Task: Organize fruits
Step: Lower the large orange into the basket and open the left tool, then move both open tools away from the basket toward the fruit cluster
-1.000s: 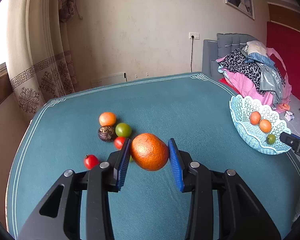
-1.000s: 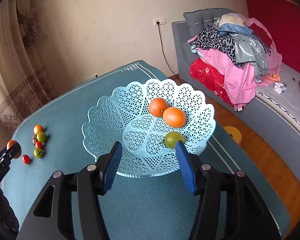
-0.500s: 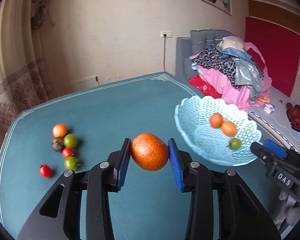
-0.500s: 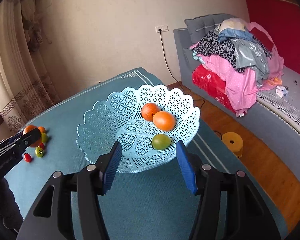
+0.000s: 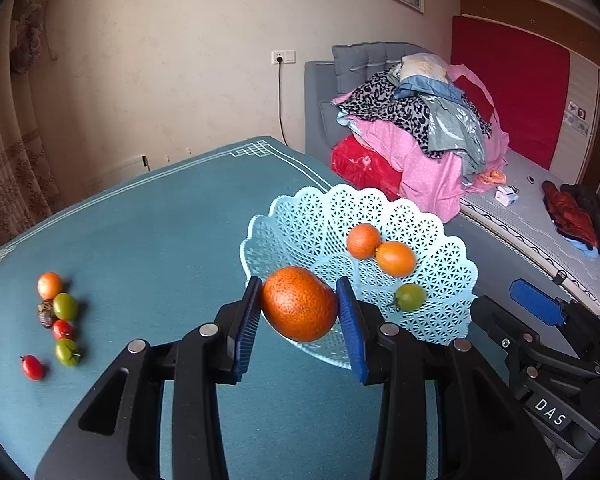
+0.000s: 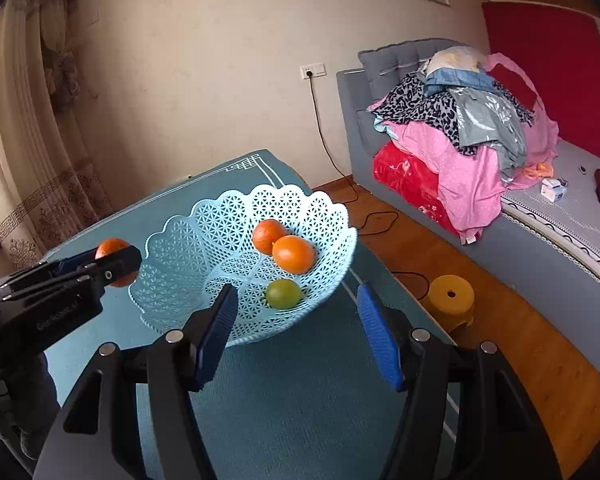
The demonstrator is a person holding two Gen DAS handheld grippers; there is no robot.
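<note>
My left gripper [image 5: 298,312] is shut on a large orange [image 5: 299,304] and holds it above the table, at the near left rim of the light blue lattice basket [image 5: 300,216]. The basket holds two small oranges [image 5: 396,258] and a green fruit [image 5: 410,297]. In the right wrist view the left gripper [image 6: 112,262] with the orange [image 6: 112,247] is left of the basket [image 6: 204,224]. My right gripper [image 6: 296,336] is open and empty, just in front of the basket. Several small fruits [image 5: 56,316] lie at the table's left.
The table has a teal cloth [image 5: 160,232]. A grey sofa with piled clothes [image 5: 420,120] stands behind on the right. A yellow stool [image 6: 450,298] sits on the wooden floor beside the table's right edge.
My left gripper has carried the orange to the right, from over the loose fruits to the basket's rim. The right gripper has drawn back slightly and stays open.
</note>
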